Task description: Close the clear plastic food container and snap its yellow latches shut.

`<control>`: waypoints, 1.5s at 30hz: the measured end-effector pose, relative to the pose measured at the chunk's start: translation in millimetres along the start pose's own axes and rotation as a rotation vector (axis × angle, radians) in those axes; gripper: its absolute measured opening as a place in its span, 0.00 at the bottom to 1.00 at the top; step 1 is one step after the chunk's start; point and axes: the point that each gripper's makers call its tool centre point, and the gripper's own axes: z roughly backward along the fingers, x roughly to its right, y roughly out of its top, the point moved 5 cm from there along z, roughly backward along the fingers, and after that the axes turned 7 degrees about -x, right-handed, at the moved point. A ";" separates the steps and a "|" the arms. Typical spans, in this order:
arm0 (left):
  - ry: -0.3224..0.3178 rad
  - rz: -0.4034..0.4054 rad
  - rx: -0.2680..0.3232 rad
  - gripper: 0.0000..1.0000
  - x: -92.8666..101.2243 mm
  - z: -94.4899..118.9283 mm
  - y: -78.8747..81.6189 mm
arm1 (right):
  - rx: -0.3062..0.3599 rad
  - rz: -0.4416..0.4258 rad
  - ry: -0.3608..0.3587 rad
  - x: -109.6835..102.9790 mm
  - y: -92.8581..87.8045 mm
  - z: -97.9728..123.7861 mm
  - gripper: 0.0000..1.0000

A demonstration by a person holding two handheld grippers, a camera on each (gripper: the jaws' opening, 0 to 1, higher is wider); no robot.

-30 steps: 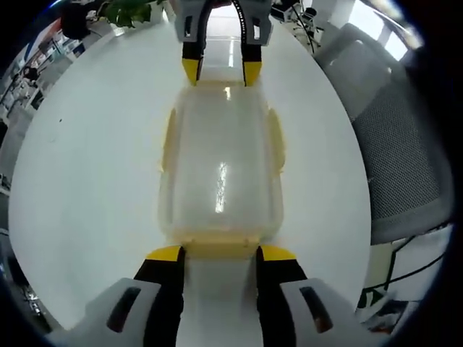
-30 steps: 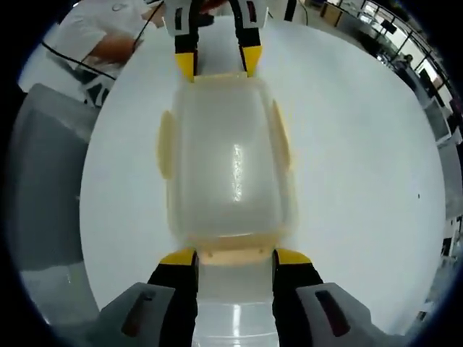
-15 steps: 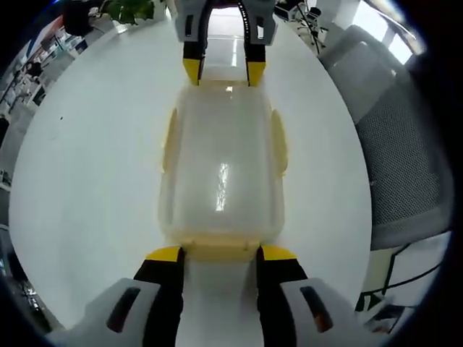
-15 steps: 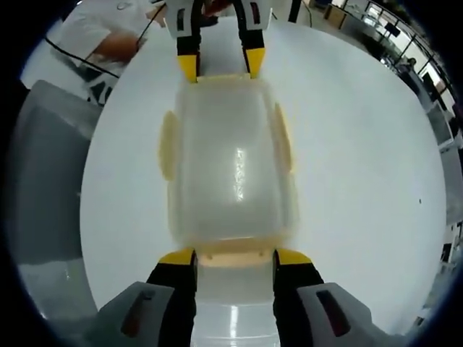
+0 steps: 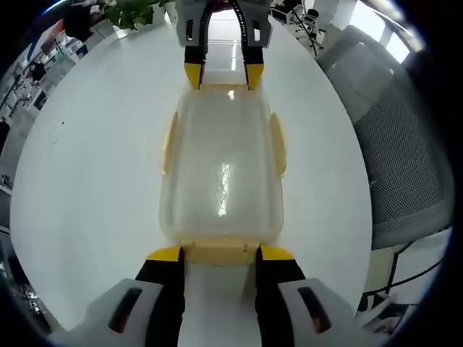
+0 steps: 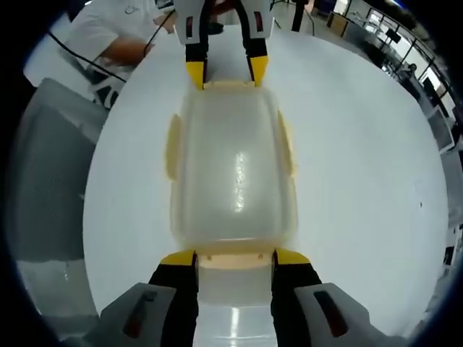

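The clear plastic container (image 5: pixel 221 170) lies lengthwise on the white table (image 5: pixel 87 166) with its lid down. Pale yellow latches (image 5: pixel 168 141) run along both long sides. My left gripper (image 5: pixel 221 254) is open, and its yellow-tipped jaws stand on either side of the near end latch (image 5: pixel 219 246). At the far end, my right gripper (image 5: pixel 223 72) is open in the same way. In the right gripper view the container (image 6: pixel 233 173) has a side latch (image 6: pixel 287 144). There my right gripper (image 6: pixel 235 258) flanks the near end latch (image 6: pixel 235 253) and my left gripper (image 6: pixel 226 72) is opposite.
A grey mesh chair (image 5: pixel 405 144) stands off the table's right edge, and a plant (image 5: pixel 130 11) is beyond the far edge. In the right gripper view a person in a white shirt (image 6: pixel 108 36) is at the upper left, above a grey chair (image 6: pixel 43 181).
Both views have shifted slightly. Both grippers stay at the container's ends with their jaw gaps unchanged.
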 end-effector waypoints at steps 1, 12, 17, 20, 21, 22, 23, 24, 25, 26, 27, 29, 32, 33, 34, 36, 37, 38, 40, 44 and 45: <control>-0.002 0.001 0.002 0.36 0.3 1.4 0.1 | 0.001 0.000 0.000 -1.1 0.0 0.6 0.37; 0.002 -0.010 0.001 0.36 2.3 23.8 0.8 | 0.045 -0.006 0.003 -3.4 7.2 23.7 0.37; -0.005 -0.007 0.001 0.36 3.9 31.7 4.1 | 0.048 -0.002 0.009 -6.9 7.4 33.2 0.37; -0.007 -0.008 0.000 0.36 5.9 37.0 7.2 | 0.050 0.003 0.009 -7.0 6.3 38.1 0.37; -0.004 -0.008 -0.001 0.36 4.9 39.0 8.3 | 0.053 0.004 0.007 -6.1 5.8 40.2 0.37; -0.003 -0.006 -0.001 0.36 4.3 40.6 8.5 | 0.055 0.004 0.006 -5.3 5.9 41.7 0.37; -0.002 -0.004 -0.002 0.36 3.5 42.9 9.2 | 0.057 0.003 0.004 -4.6 6.6 44.4 0.37; -0.001 -0.005 -0.003 0.36 2.7 44.1 9.2 | 0.057 0.003 0.005 -4.2 7.2 45.7 0.37; -0.001 -0.006 -0.004 0.36 1.8 45.3 9.3 | 0.058 0.003 0.007 -3.4 7.5 46.6 0.37; 0.001 -0.005 -0.005 0.36 0.4 47.3 9.5 | 0.058 0.006 0.007 -2.0 8.2 48.4 0.37; 0.001 -0.005 -0.006 0.36 -0.1 48.0 9.5 | 0.058 0.006 0.006 -1.3 8.4 49.1 0.37; -0.003 0.000 -0.009 0.36 -1.6 51.8 10.3 | 0.063 0.004 0.007 2.9 9.2 53.2 0.37; -0.008 0.002 -0.008 0.36 -5.2 57.5 11.1 | 0.070 -0.003 0.010 5.1 9.5 58.3 0.37; -0.007 0.001 -0.007 0.36 -6.0 58.7 11.2 | 0.073 -0.005 0.011 5.6 9.4 59.4 0.37; -0.008 -0.001 -0.006 0.36 -7.0 60.0 11.5 | 0.075 -0.008 0.013 5.8 9.6 60.8 0.37; -0.009 0.000 -0.005 0.36 -7.7 60.6 12.2 | 0.075 -0.008 0.013 5.6 9.9 62.9 0.37; -0.009 -0.002 -0.005 0.36 -7.8 60.6 12.6 | 0.075 -0.007 0.012 5.6 9.8 63.8 0.37; -0.008 -0.003 -0.005 0.36 -7.8 60.9 13.4 | 0.073 -0.009 0.014 5.6 9.5 64.9 0.37; -0.011 0.000 -0.006 0.36 -7.8 61.1 14.5 | 0.073 -0.007 0.014 6.6 8.6 66.8 0.37; -0.018 0.002 -0.003 0.36 -9.0 63.3 17.0 | 0.076 -0.007 0.016 7.3 6.4 71.1 0.37; -0.014 -0.004 -0.001 0.36 -10.4 64.8 17.7 | 0.078 -0.013 0.017 8.0 6.2 72.8 0.37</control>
